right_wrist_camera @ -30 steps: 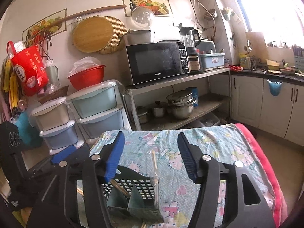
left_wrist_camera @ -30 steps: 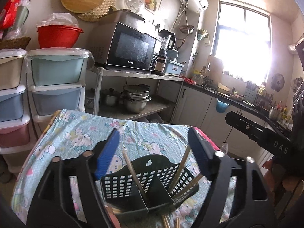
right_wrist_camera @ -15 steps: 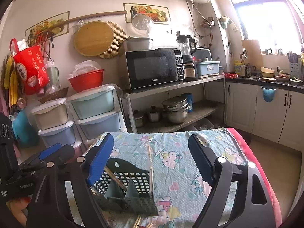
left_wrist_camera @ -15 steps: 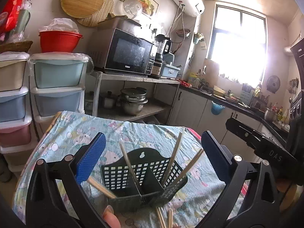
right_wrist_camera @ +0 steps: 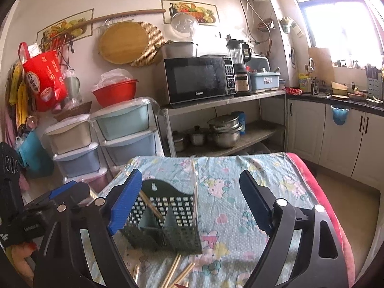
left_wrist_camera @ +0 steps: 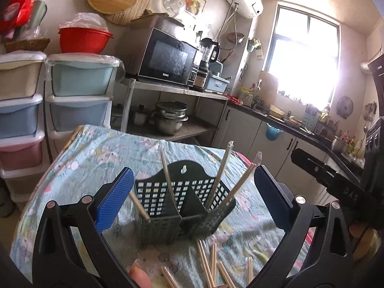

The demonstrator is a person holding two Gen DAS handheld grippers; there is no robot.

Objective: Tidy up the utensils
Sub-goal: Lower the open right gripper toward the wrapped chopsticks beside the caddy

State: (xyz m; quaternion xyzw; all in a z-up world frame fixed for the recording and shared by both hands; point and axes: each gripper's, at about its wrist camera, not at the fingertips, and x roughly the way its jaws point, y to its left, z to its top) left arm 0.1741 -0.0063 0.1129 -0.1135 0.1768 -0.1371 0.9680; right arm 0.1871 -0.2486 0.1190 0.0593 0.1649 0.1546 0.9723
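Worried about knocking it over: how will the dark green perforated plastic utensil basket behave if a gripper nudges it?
The dark green perforated plastic utensil basket is probably light, being thin and full of holes, so it would likely slide on the patterned cloth. The wooden chopsticks leaning out above its rim may make it prone to tipping.

- The desk is covered by a light blue cloth printed with cartoon cats; a red edge shows along its right side in the right wrist view.
- A dark green slotted utensil basket stands upright on the cloth, near the front edge.
- Loose wooden chopsticks lie flat on the cloth just in front of the basket, some in clear wrappers.
- The far half of the cloth is bare.
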